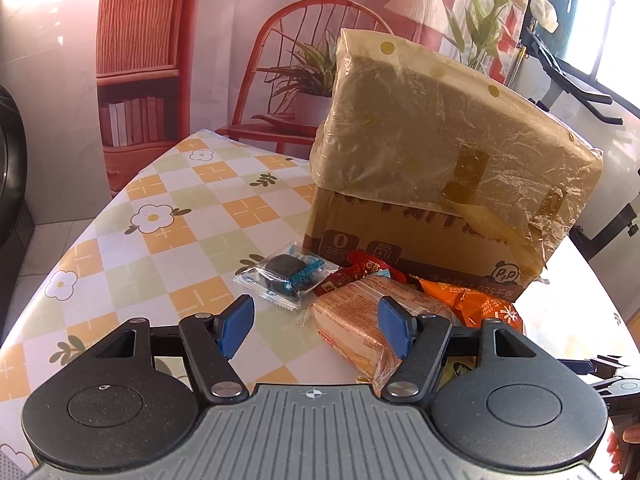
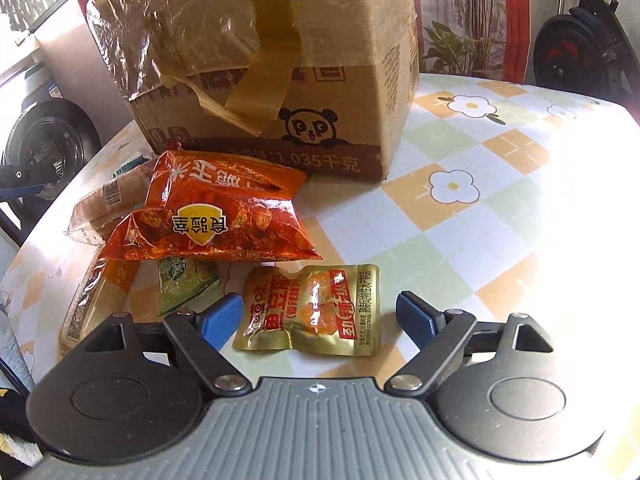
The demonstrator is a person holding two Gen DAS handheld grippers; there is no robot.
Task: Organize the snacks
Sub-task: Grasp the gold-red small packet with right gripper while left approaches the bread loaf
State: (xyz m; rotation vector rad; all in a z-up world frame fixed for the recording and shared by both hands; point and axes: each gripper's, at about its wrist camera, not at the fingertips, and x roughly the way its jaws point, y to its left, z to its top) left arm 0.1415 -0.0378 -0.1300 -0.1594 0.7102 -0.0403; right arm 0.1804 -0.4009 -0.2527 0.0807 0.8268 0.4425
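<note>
A taped cardboard box (image 1: 440,184) stands on the table, also in the right wrist view (image 2: 272,72). Snack packets lie in front of it. My left gripper (image 1: 316,326) is open, its jaws around the near end of a wrapped bread slice packet (image 1: 360,320). A clear packet with a dark cookie (image 1: 286,276) lies just left of it, with a red packet (image 1: 360,270) and an orange chip bag (image 1: 480,304) behind. My right gripper (image 2: 320,318) is open over a gold snack pouch (image 2: 316,310). An orange chip bag (image 2: 216,216) and a green packet (image 2: 180,284) lie to its left.
The table has a checkered flower tablecloth (image 1: 160,220), with bare cloth left of the box and, in the right wrist view, right of it (image 2: 500,200). A red chair backdrop (image 1: 304,60) stands behind. An exercise bike (image 2: 580,48) is at the far right.
</note>
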